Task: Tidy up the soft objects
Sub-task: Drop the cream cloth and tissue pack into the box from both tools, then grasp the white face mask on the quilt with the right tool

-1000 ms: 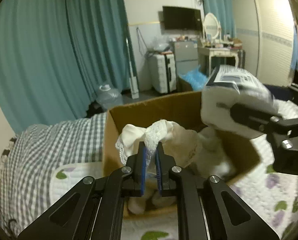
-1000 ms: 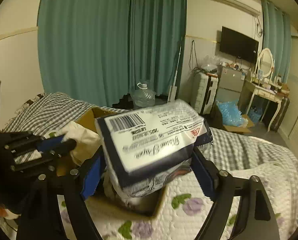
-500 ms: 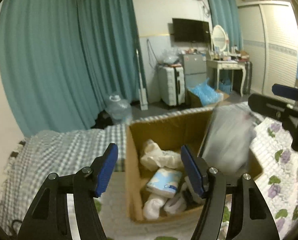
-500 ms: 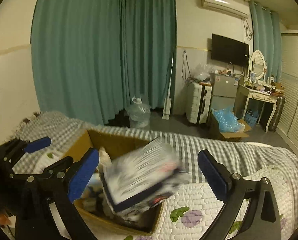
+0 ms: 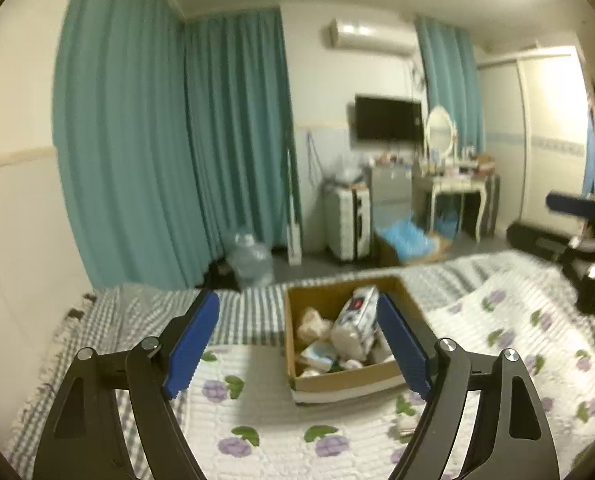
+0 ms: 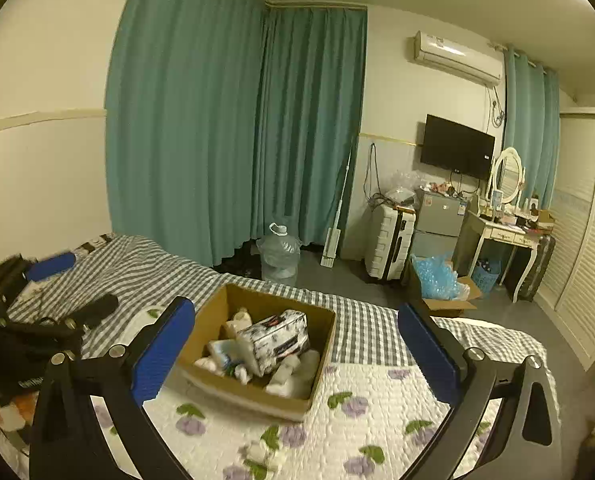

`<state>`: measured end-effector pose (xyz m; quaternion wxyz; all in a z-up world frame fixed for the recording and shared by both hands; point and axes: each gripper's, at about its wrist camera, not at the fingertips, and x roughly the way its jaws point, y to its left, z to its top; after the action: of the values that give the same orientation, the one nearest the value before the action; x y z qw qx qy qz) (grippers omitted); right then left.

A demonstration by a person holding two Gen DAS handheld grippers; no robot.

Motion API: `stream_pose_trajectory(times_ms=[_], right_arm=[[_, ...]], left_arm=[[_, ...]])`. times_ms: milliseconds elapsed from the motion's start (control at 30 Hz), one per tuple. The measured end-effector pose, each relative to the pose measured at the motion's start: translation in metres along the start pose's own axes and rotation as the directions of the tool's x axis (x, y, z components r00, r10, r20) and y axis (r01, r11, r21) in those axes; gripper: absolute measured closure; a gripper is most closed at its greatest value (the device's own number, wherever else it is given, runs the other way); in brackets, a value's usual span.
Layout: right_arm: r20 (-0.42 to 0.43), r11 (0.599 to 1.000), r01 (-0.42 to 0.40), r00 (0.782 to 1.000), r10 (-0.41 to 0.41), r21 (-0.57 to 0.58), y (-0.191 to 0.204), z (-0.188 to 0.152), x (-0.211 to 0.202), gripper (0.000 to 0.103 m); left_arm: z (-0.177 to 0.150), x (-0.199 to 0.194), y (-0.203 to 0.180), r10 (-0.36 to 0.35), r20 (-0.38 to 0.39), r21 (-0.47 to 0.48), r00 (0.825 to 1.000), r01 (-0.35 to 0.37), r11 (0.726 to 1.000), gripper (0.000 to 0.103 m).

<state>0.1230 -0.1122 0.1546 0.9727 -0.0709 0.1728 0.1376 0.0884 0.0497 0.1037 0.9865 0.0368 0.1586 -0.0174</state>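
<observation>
A cardboard box [image 5: 317, 383] stands on the bed; it also shows in the right wrist view [image 6: 241, 394]. Inside lie a white and dark tissue pack [image 6: 275, 338], also visible in the left wrist view [image 5: 357, 320], a cream cloth [image 5: 311, 322] and other small soft packs. My left gripper [image 5: 297, 346] is open and empty, held back above the bed in front of the box. My right gripper [image 6: 295, 354] is open and empty, also well back from the box. Each gripper shows at the edge of the other's view.
The bed has a floral quilt [image 6: 377, 420] and a checked sheet [image 6: 149, 272]. Beyond it stand a water jug [image 6: 277, 254], a white suitcase [image 6: 387, 242], a box of blue bags [image 6: 437, 280], a dressing table [image 6: 505, 236] and teal curtains [image 6: 237, 140].
My left gripper let go of the cream cloth and my right gripper let go of the tissue pack; both fell into the box. Both grippers opened and drew back and up.
</observation>
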Motion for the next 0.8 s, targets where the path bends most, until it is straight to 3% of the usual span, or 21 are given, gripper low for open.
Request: stream_pose_trajectory(times_ms=[167, 300, 433, 667, 800], right_arm=[[-0.012, 1.000, -0.008, 1.000, 0.008, -0.007, 0.008, -0.010, -0.044, 0.001], [-0.036, 1.000, 0.001, 0.999, -0.001, -0.007, 0.017, -0.032, -0.051, 0.001], [-0.081, 0.999, -0.006, 0.997, 0.009, 0.045, 0.018, -0.064, -0.030, 0.001], [-0.175, 0.996, 0.019, 0.985, -0.004, 0.086, 0.017, -0.114, 0.039, 0.001], [-0.214, 0.994, 0.047, 0.976, -0.024, 0.103, 0.014, -0.143, 0.075, 0.001]], left_arm=[[-0.008, -0.031, -0.003, 0.011, 0.025, -0.026, 1.000, -0.010, 1.000, 0.020], [-0.031, -0.019, -0.005, 0.027, -0.010, -0.019, 1.000, -0.027, 0.999, 0.020], [-0.061, 0.016, -0.006, 0.029, -0.100, -0.011, 0.995, -0.030, 0.999, 0.020], [-0.117, 0.083, -0.006, 0.022, -0.256, -0.047, 0.966, -0.035, 0.998, 0.020], [-0.141, 0.107, -0.007, 0.020, -0.301, -0.052, 0.953, -0.038, 0.998, 0.020]])
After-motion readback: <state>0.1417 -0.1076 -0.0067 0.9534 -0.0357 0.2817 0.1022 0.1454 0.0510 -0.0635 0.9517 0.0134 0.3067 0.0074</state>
